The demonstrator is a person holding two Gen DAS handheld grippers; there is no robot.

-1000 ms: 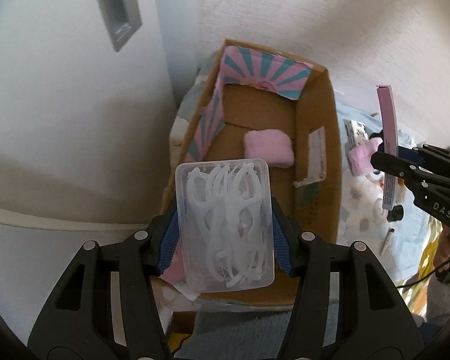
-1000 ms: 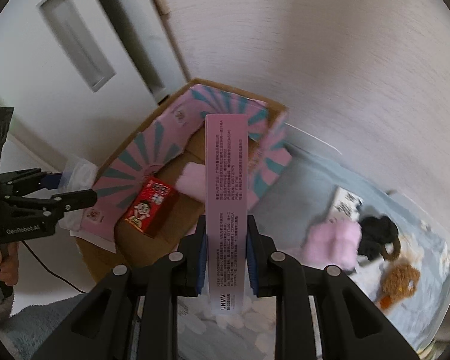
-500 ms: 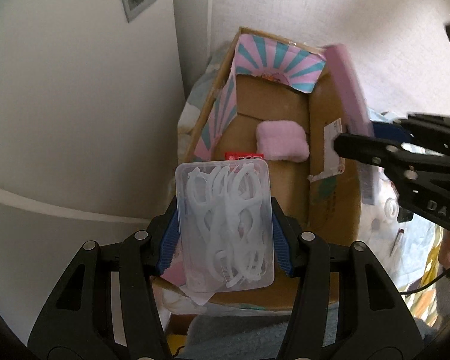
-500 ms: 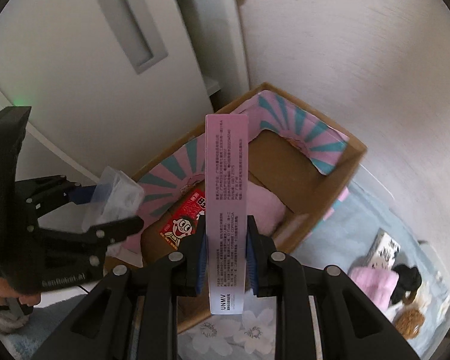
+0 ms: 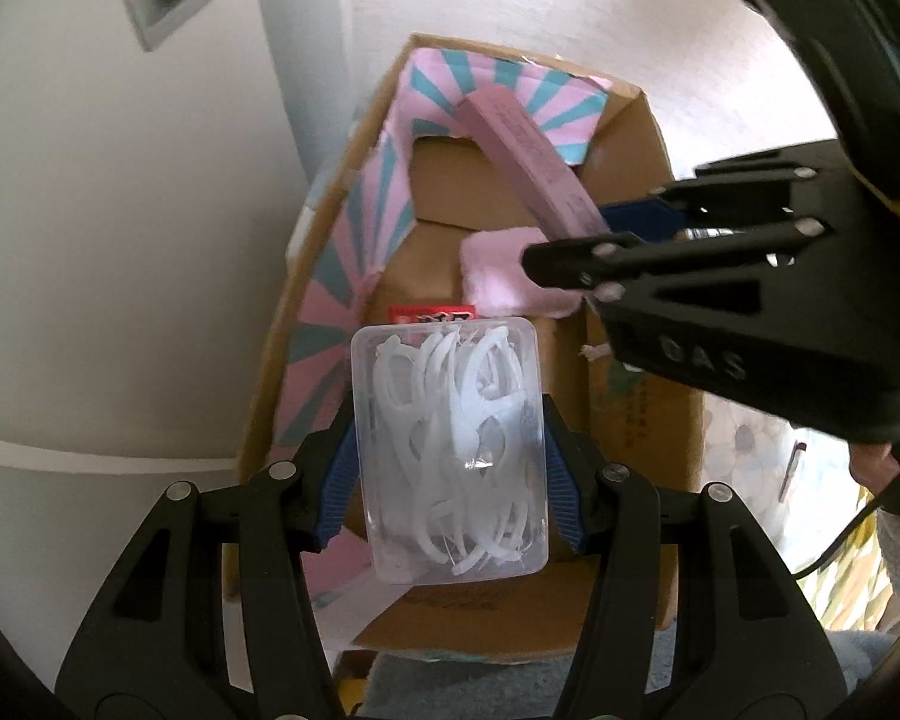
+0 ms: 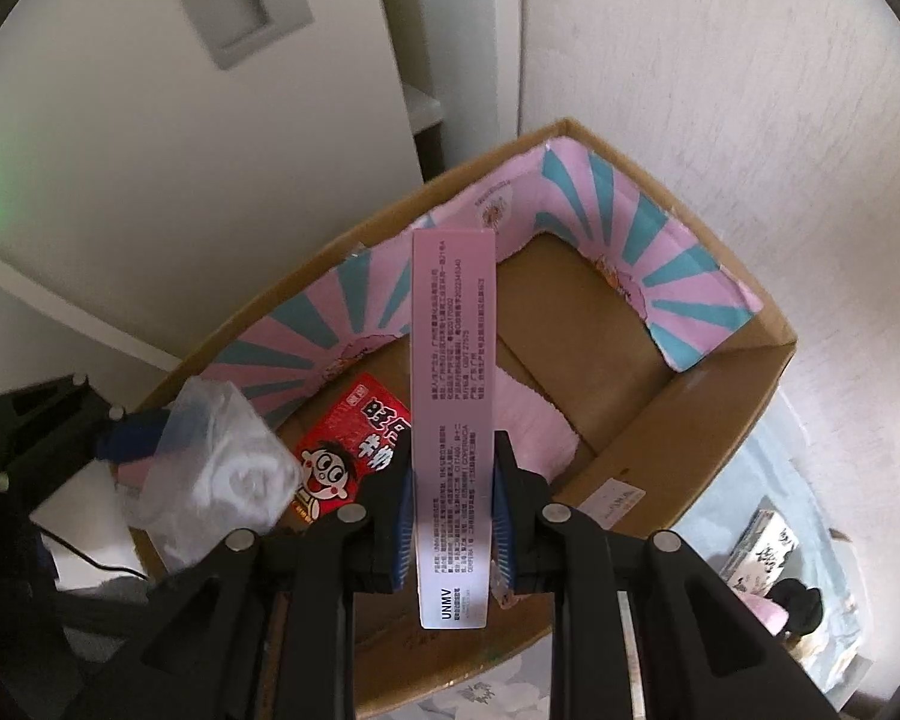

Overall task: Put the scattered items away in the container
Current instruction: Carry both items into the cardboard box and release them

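Observation:
My left gripper is shut on a clear plastic case of white floss picks, held above the near end of the open cardboard box. My right gripper is shut on a long pink carton, held over the box. The pink carton also shows in the left wrist view, and the floss case in the right wrist view. Inside the box lie a red snack pack and a pink cloth.
The box has pink and teal striped lining and stands against a white wall and a white cabinet. On the blue floral cloth to the right lie a black-and-white packet, a black item and a pink item.
My right gripper has carried the pink carton left, from beside the box to over its inside. My left gripper holds the floss case a little nearer the box.

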